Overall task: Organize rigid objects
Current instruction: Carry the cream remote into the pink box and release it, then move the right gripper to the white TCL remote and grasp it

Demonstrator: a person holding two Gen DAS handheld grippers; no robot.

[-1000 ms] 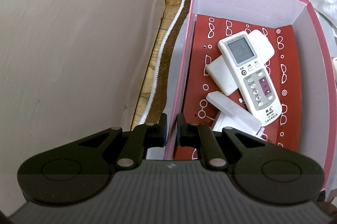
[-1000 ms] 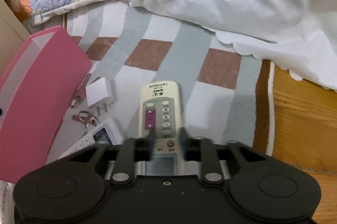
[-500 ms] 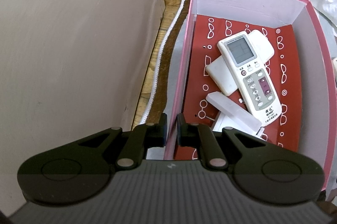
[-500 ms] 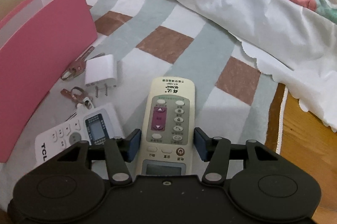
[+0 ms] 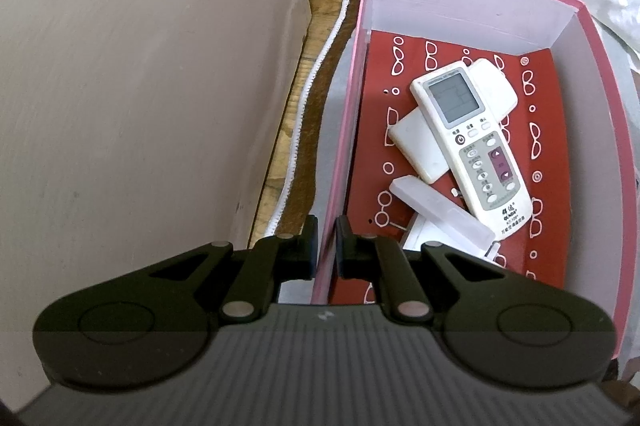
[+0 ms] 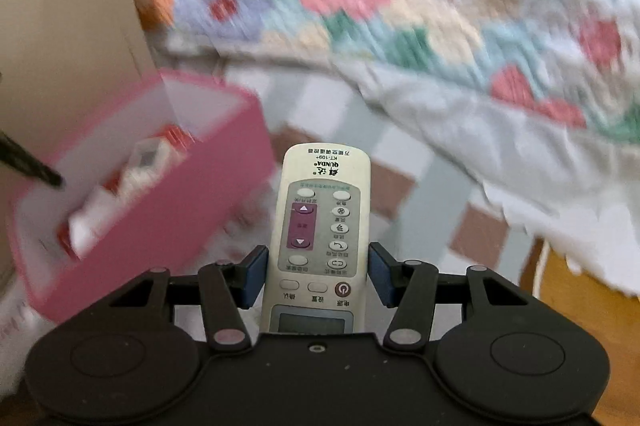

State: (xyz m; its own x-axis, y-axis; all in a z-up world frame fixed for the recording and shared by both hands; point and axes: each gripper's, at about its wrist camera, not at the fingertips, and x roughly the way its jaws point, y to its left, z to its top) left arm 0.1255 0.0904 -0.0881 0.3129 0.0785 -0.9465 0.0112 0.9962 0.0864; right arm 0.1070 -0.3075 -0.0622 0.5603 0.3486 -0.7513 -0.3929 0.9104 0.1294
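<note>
While the scene splits across two wrist views, each line below covers one part of it.

Right gripper (image 6: 317, 276): its blue pads sit against both long sides of a cream remote (image 6: 320, 226), which hangs clear of the striped bedding; the jaws have just been opening to the remote's width, and it is between them.
Remote's long axis: runs straight away from the fingers, screen end near the gripper body, printed end far.
Pink box (image 6: 168, 214): lies to the left of the held remote and lower, open top showing, blurred in this view.
Left gripper (image 5: 327, 252): fingers pinched shut on the box's near-left wall (image 5: 340, 162), steadying it.
Box contents: a second white remote (image 5: 472, 146) lies diagonally across a flat white item, with a clear plastic case (image 5: 440, 210) nearer.
Free floor: red lining shows along the box's right and far sides.
Likely next move: carry the remote left over the rim, then lower it alongside the others.
Nearer hand: the right one, already loaded.
</note>
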